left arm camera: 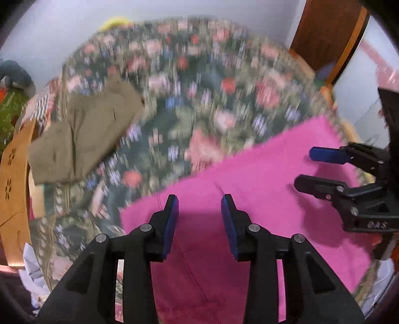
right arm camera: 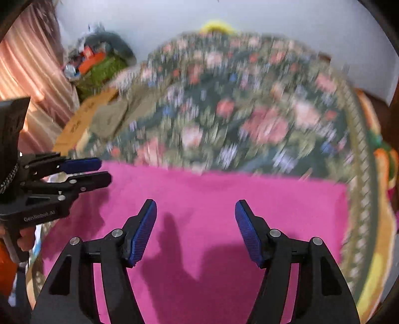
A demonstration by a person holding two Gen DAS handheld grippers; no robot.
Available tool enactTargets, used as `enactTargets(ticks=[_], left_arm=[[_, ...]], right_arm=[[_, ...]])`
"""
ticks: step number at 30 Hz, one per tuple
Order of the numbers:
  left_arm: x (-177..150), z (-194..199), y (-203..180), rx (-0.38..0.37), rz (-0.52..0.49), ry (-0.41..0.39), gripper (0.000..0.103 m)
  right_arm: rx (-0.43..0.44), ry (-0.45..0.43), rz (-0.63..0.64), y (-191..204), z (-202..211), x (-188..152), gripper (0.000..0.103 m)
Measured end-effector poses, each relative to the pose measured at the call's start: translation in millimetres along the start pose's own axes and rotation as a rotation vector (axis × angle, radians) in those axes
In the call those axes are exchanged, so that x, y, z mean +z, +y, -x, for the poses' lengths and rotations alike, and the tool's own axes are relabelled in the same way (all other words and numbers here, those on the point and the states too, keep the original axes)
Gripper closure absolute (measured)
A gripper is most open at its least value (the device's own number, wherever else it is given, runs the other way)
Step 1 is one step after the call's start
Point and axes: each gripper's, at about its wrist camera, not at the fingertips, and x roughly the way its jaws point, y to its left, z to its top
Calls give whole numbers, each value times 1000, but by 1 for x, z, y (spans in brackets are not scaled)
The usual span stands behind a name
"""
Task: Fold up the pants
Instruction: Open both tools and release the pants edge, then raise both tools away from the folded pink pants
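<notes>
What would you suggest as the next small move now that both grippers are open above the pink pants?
Probably lower the left gripper and right gripper to one short end of the pink pants and pinch it for another fold: both are open and empty, and the garment lies flat.

A bed [left arm camera: 199,82] fills most of both views, covered with a dark floral bedspread [right arm camera: 249,119] in pink, red and blue flowers, blurred here. Behind it stands a plain pale wall [right arm camera: 274,17]. A brown wooden door [left arm camera: 326,32] is at the upper right of the left wrist view. A pinkish curtain [right arm camera: 32,62] with vertical folds hangs at the left in the right wrist view, glowing with light. Beside the bed there is a light wooden board [left arm camera: 15,189] with cut flower shapes. A pile of mixed coloured things [right arm camera: 97,59] lies in the corner.
</notes>
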Motion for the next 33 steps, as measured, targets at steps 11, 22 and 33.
enactTargets(ticks=[11, 22, 33], left_arm=[[-41, 27, -20, 82, -82, -92, 52], [-94, 61, -17, 49, 2, -121, 35], [-139, 93, -11, 64, 72, -140, 29]], right_arm=[[-95, 63, 155, 14, 14, -52, 41], [-159, 20, 102, 14, 55, -106, 40], [-187, -8, 44, 8, 87, -146, 34]])
